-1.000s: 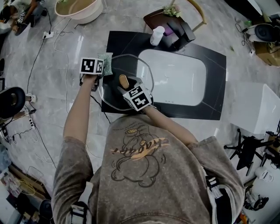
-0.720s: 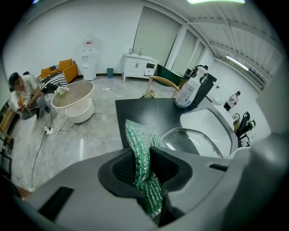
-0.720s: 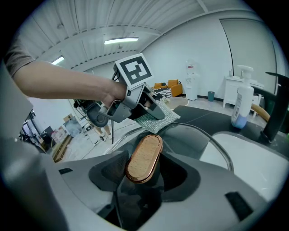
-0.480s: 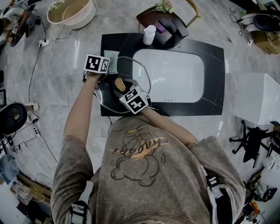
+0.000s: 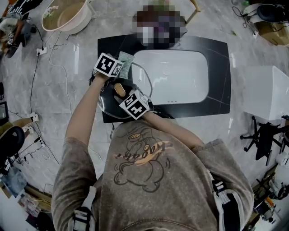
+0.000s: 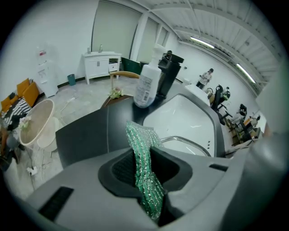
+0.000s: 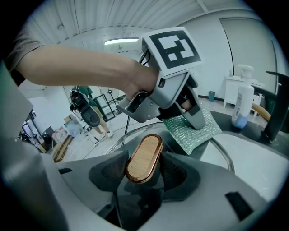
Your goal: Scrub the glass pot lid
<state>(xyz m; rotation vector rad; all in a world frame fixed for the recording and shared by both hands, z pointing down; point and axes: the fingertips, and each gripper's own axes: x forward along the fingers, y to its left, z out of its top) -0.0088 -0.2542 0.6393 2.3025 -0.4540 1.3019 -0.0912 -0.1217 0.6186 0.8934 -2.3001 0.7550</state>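
The glass pot lid lies over the black counter's left end beside the white sink basin. My right gripper is shut on its oval wooden knob, which stands between the jaws. The lid's metal rim curves past on the right. My left gripper is shut on a green scrub sponge, which is pinched on edge between the pads. In the right gripper view the sponge hangs over the lid's far rim, below the left gripper.
A white pump bottle and a dark faucet stand behind the basin. A cream tub and cables lie on the floor at the left. A white cabinet stands on the right.
My left gripper has carried the sponge right and away from me, round the lid's rim toward the basin, and has rolled. The right gripper has kept still on the knob.
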